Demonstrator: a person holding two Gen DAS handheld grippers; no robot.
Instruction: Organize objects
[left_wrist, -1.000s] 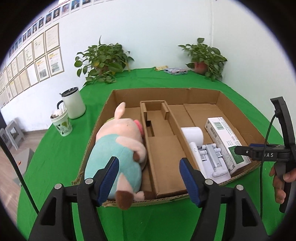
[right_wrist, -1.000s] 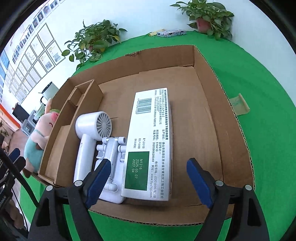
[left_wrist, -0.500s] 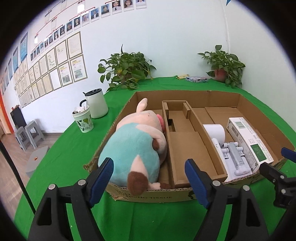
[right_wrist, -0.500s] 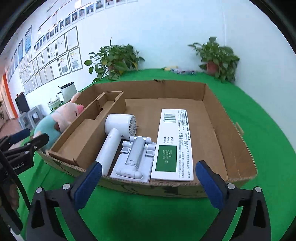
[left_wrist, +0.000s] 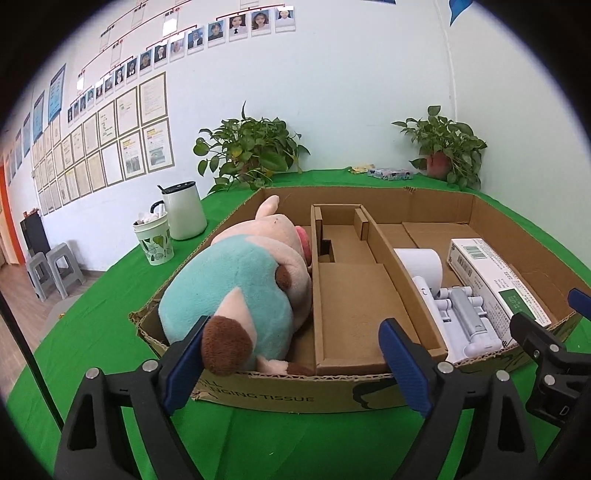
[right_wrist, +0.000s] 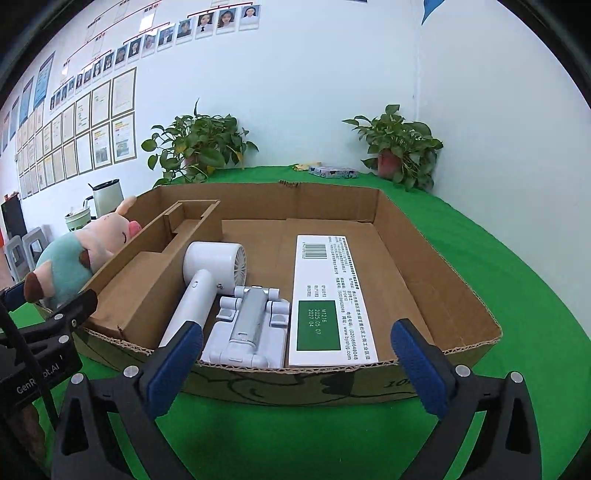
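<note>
left gripper (left_wrist: 293, 360): jaws spread wide, nothing between them, hovering low over the green cloth just outside the near wall of the cardboard tray (left_wrist: 280, 395).
right gripper (right_wrist: 295, 363): also spread and empty, same side of the tray.
tray contents: plush pig (left_wrist: 240, 291) in left compartment; handheld fan (right_wrist: 207, 280), folding stand (right_wrist: 247, 325), white carton (right_wrist: 327, 299) side by side in right section; middle insert (left_wrist: 351, 295) bare.
step: looks like everything is boxed, both grippers clear of the load.
next: if anything is left, it would be something outside the tray; none within reach here.

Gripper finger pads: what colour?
Blue pads on black frames, both grippers; clearest in the right wrist view.
</note>
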